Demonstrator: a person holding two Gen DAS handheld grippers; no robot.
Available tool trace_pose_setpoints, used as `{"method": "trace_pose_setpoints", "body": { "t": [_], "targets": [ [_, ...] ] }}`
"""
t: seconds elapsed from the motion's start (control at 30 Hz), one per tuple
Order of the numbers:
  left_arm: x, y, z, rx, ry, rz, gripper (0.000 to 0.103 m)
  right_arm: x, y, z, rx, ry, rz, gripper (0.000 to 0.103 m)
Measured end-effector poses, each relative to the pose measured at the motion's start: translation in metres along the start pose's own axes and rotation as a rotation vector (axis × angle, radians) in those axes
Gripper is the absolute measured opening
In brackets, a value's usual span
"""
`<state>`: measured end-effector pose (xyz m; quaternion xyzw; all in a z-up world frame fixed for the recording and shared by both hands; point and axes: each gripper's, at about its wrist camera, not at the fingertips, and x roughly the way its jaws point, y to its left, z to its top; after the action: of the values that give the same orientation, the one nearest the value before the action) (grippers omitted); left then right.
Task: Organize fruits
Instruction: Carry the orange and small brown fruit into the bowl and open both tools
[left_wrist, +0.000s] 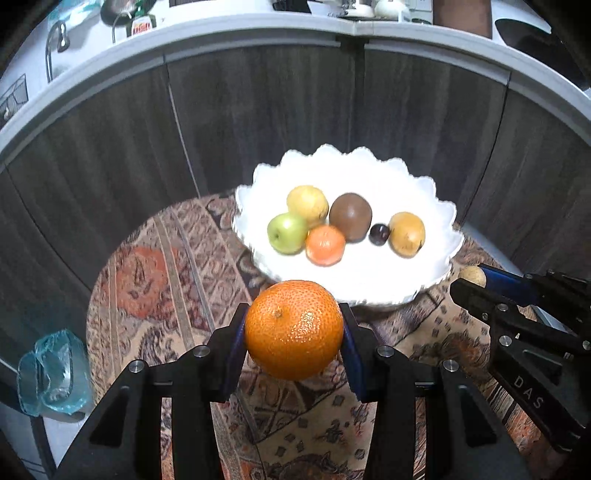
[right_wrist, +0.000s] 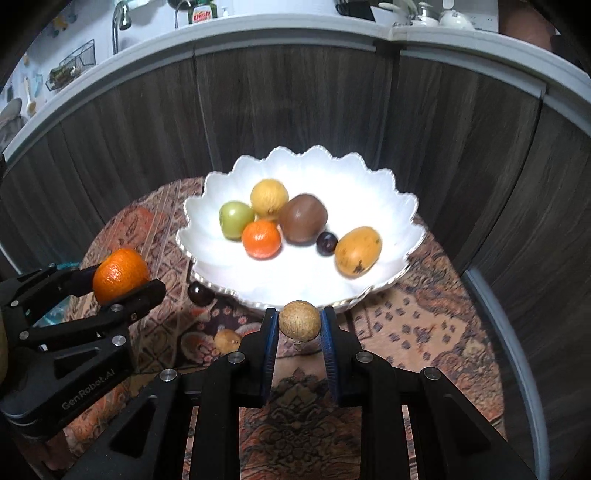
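The left gripper (left_wrist: 294, 329) has its fingers clenched on an orange (left_wrist: 294, 329), held clear above the patterned cloth (left_wrist: 155, 258) of the desk. The right gripper (right_wrist: 299, 325) has its fingers clenched on a small tan fruit (right_wrist: 299, 319), also lifted off the cloth. Ahead of both sets of fingers stands a white scalloped bowl (left_wrist: 369, 170), its near rim just beyond the fingertips. In it lie a green apple (left_wrist: 287, 233), a yellow fruit (left_wrist: 307, 202) behind that, a small orange (left_wrist: 325, 245) touching the apple, a brown fruit (left_wrist: 350, 216) beside it, a dark plum (left_wrist: 379, 234) and a yellow-brown fruit (left_wrist: 406, 234) farthest to the right. In the right wrist view, a dark fruit (right_wrist: 199, 292) lies on the cloth just left of the bowl's near rim, and a small yellowish fruit (right_wrist: 227, 340) lies on the cloth just left of the right fingers. Left of the left fingers sits a clear blue bag (left_wrist: 53, 373).
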<state>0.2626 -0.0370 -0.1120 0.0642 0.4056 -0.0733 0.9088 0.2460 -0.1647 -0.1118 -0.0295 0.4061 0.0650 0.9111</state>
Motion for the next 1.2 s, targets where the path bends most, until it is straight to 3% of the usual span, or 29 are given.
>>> {"method": "trace_pose_setpoints", "body": {
  "t": [0.5,1.2],
  "targets": [
    [0.003,-0.002,0.046,0.014,-0.057,-0.024,0.045,0.0,-0.02,0.036,0.043,-0.04,-0.015,0.024],
    [0.073,-0.003,0.055,0.022,0.034,-0.066,0.045,0.063,-0.038,0.047,0.077,0.036,0.001,0.024]
  ]
}}
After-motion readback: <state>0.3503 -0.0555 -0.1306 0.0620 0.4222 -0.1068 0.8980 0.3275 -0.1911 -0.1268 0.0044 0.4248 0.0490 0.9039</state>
